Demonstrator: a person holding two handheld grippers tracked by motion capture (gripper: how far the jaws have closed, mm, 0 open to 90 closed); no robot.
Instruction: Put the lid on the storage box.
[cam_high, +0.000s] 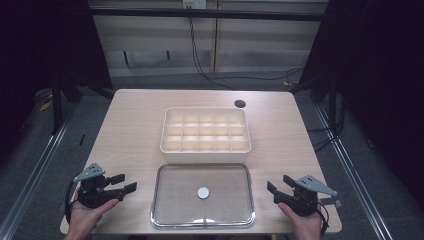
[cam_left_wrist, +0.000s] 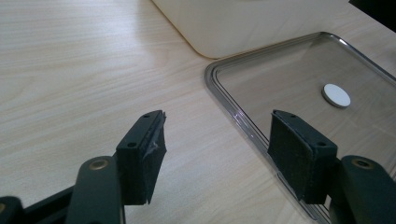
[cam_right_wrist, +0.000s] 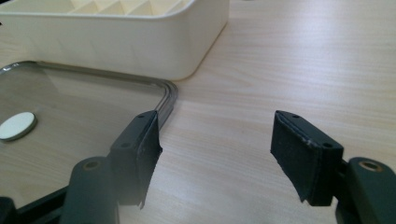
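Note:
A cream compartment box (cam_high: 205, 131) sits mid-table, its cells empty as far as I can see. In front of it lies a clear lid (cam_high: 203, 194) flat on the wood, with a small white disc (cam_high: 203, 192) at its centre. My left gripper (cam_high: 124, 183) rests by the lid's left edge, open, nothing between its jaws. My right gripper (cam_high: 274, 188) sits by the lid's right edge, also open and empty. In the left gripper view, the gripper (cam_left_wrist: 217, 140) faces the lid's rim (cam_left_wrist: 236, 114). The right gripper (cam_right_wrist: 215, 140) has the lid's corner (cam_right_wrist: 168, 95) and box wall (cam_right_wrist: 140, 44) ahead.
A dark round cable hole (cam_high: 240, 104) lies at the table's back right. Bare wood surrounds the box on both sides. The table's front edge runs just under the hands (cam_high: 85, 220).

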